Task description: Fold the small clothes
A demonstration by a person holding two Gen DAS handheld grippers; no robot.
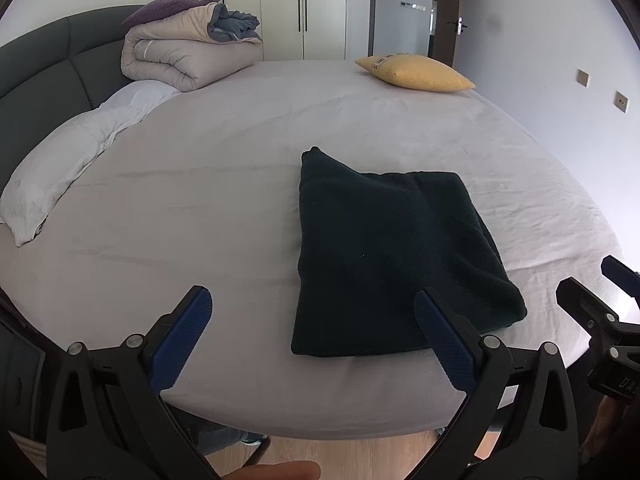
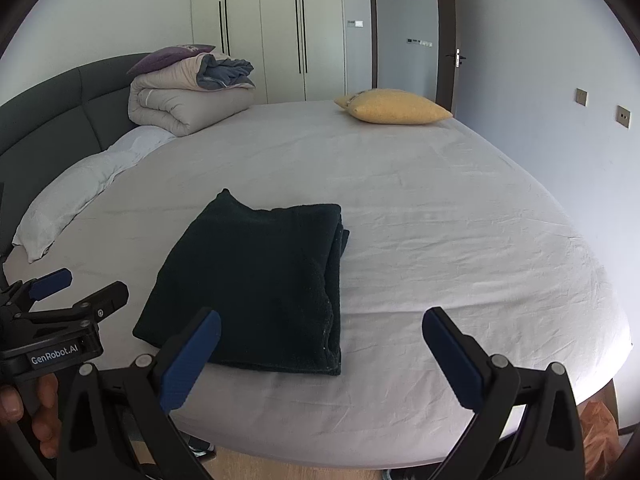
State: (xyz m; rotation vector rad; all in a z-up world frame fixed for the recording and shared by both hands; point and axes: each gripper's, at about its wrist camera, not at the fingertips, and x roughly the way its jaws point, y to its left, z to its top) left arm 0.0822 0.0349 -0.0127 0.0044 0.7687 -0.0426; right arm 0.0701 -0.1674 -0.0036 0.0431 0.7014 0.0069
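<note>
A black fleecy garment [image 1: 396,256] lies folded into a thick rectangle on the bed's grey sheet [image 1: 224,216]; it also shows in the right wrist view [image 2: 260,284]. My left gripper [image 1: 312,300] is open and empty, held above the bed's near edge, its right finger over the garment's near corner. My right gripper [image 2: 320,322] is open and empty, just right of the garment's near edge. Each gripper shows at the edge of the other's view, the right one [image 1: 592,280] and the left one [image 2: 76,284].
A white pillow [image 1: 68,168] lies at the left by the dark headboard [image 1: 40,64]. A rolled beige duvet [image 1: 180,52] with a purple cushion sits at the back. A yellow cushion [image 1: 416,72] lies at the far right. Wooden floor [image 1: 360,456] shows below the bed's edge.
</note>
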